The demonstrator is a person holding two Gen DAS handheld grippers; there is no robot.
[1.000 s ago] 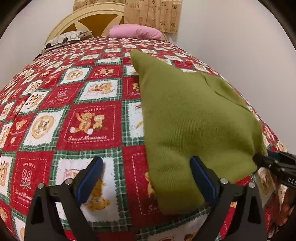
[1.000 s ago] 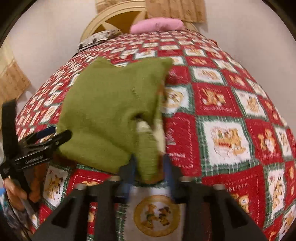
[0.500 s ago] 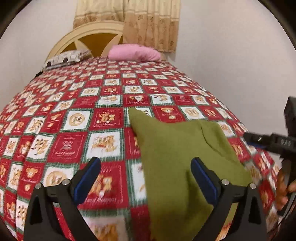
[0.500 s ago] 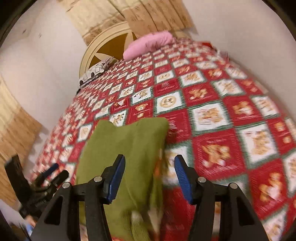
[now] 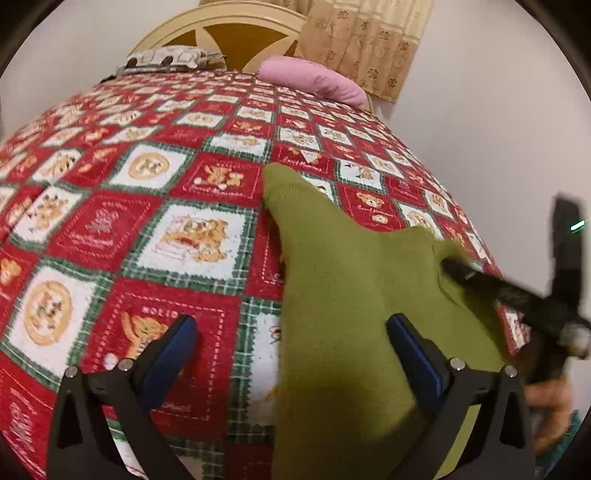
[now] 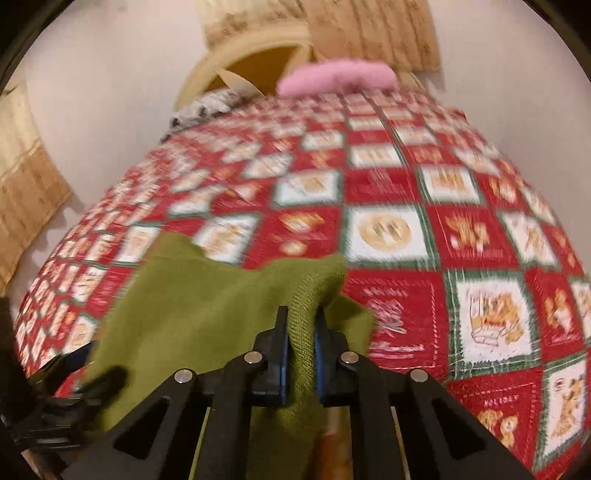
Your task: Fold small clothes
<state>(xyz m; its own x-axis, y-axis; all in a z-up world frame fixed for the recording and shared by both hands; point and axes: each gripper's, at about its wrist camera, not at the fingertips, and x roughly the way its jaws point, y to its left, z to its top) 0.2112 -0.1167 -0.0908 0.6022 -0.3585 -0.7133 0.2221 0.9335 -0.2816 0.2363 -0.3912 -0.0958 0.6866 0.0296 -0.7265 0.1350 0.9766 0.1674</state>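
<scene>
Patchwork bedspread, green garment near its edge, right tool clamped on it, left tool apart.

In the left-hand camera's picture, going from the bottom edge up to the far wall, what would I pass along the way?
Left gripper, open → green garment lying on the teddy-bear quilt → pink pillow → cream headboard → patterned curtain.

Bedspread squares carry stitched words: "HOLID…" partly readable on a red square near the left view's bottom, "HOLIDAY" on one lower right in the right view; other script too blurred.
</scene>
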